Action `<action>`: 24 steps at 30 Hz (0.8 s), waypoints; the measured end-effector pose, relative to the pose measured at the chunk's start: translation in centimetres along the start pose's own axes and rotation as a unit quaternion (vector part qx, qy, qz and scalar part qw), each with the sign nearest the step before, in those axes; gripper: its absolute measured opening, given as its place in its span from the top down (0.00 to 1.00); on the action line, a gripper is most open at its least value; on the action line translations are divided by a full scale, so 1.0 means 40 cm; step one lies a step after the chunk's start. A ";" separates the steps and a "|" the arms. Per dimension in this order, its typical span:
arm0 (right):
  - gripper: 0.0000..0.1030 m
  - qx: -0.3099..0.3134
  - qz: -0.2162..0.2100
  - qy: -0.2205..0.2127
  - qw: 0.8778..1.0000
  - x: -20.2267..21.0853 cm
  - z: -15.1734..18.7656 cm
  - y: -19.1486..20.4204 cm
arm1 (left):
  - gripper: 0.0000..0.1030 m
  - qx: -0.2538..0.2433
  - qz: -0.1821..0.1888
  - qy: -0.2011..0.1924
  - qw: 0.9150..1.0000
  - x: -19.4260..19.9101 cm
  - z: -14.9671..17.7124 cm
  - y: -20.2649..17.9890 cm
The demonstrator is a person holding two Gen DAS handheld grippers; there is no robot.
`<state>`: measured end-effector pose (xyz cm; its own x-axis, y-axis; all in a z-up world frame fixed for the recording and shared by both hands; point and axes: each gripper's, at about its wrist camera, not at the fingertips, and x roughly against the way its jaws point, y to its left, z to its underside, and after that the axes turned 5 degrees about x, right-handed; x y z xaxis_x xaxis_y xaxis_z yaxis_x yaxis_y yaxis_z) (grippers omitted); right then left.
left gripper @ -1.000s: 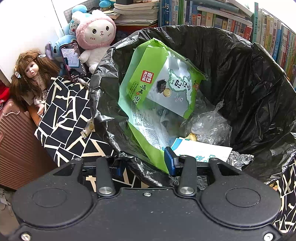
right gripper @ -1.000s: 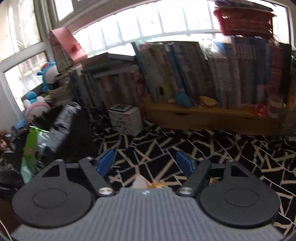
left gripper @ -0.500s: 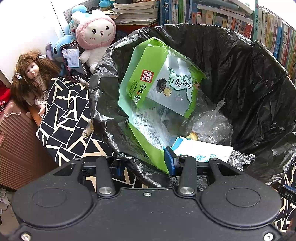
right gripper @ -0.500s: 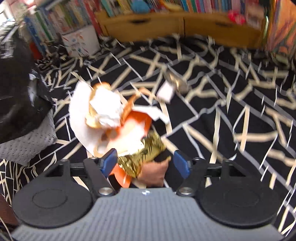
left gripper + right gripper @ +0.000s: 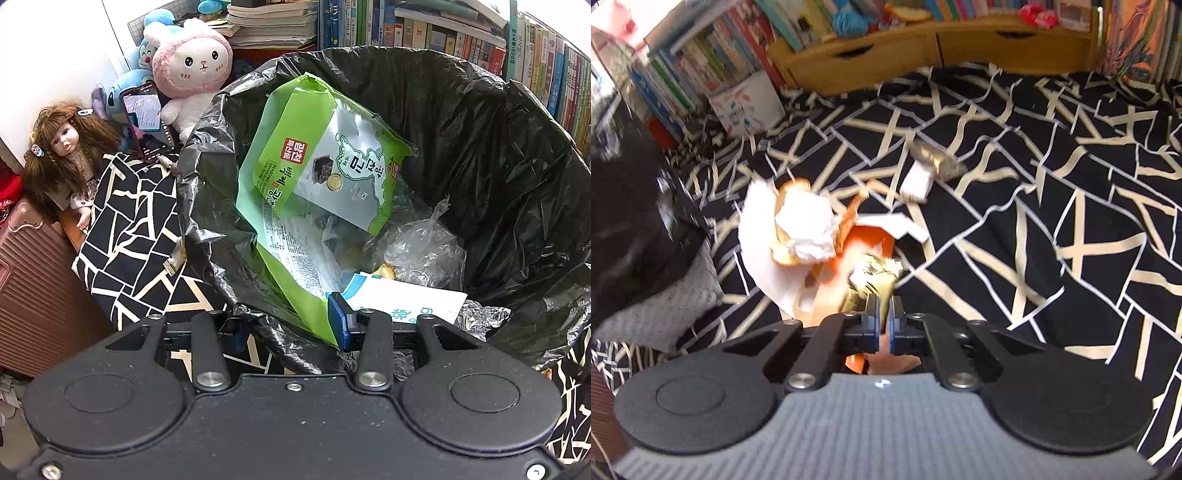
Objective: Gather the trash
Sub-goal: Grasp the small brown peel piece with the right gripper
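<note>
A black trash bag [image 5: 517, 177] stands wide open in the left wrist view, holding a green seaweed packet [image 5: 332, 173], clear plastic [image 5: 424, 254] and a white paper [image 5: 406, 299]. My left gripper [image 5: 288, 328] straddles the bag's near rim, one finger outside and one inside, shut on the bunched plastic. On the patterned cover, my right gripper [image 5: 884, 306] is shut on a crumpled gold foil wrapper [image 5: 871, 273]. Beside it lie a white tissue wad [image 5: 809, 229] on orange and white wrapping [image 5: 871, 240], a small white piece [image 5: 916, 181] and a silver wrapper [image 5: 938, 158].
Black-and-cream patterned cloth [image 5: 1034, 221] covers the surface. The bag's dark side [image 5: 631, 210] and a grey knit cloth [image 5: 665, 314] sit at left. A wooden shelf with books [image 5: 923, 40] and a white box [image 5: 746, 103] stand behind. A doll [image 5: 62, 147], plush toys [image 5: 192, 70] and a suitcase [image 5: 33, 280] flank the bag.
My right gripper swung down from the bookshelf view onto the trash pile and closed its fingers on the gold foil wrapper. The left gripper and the bag stayed put.
</note>
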<state>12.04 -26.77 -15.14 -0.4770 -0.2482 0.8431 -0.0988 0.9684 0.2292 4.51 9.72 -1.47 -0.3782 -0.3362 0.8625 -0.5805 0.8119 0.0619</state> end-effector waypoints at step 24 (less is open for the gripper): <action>0.78 0.066 0.018 0.003 0.998 0.045 -0.015 0.067 | 0.61 0.000 0.002 0.001 1.000 -0.002 0.002 -0.001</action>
<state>11.45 -24.65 -12.73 -0.4779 -0.2125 0.8523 -0.1959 0.9717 0.1324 4.48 9.68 -1.58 -0.3792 -0.3329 0.8634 -0.5799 0.8125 0.0585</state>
